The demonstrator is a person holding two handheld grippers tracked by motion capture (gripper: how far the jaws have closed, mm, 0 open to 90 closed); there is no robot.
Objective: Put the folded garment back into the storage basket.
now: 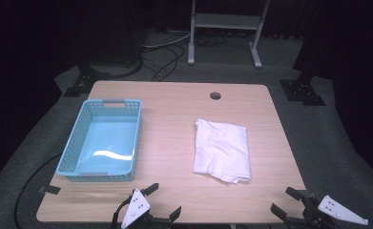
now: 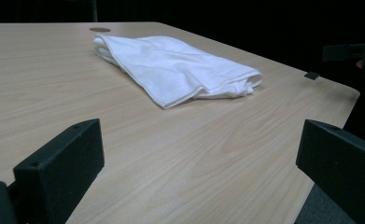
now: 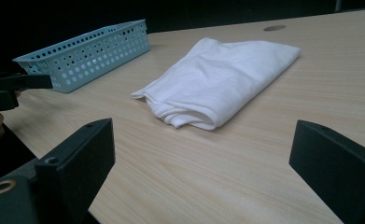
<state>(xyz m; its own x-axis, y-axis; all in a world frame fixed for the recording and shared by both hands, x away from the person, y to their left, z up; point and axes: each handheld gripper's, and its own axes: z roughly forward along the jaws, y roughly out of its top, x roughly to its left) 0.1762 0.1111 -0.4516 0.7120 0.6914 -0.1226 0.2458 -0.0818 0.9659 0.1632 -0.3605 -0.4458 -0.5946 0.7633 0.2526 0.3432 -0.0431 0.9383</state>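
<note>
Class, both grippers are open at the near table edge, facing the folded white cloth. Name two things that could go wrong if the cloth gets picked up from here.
1. The folded white cloth has loose layered edges at its near end; a pinch by the right gripper might catch only the top layer, so it unfolds.
2. The left gripper sits close to the blue basket; a careless swing could knock it.

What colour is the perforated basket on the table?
Light blue basket, clearest in the high view.
</note>
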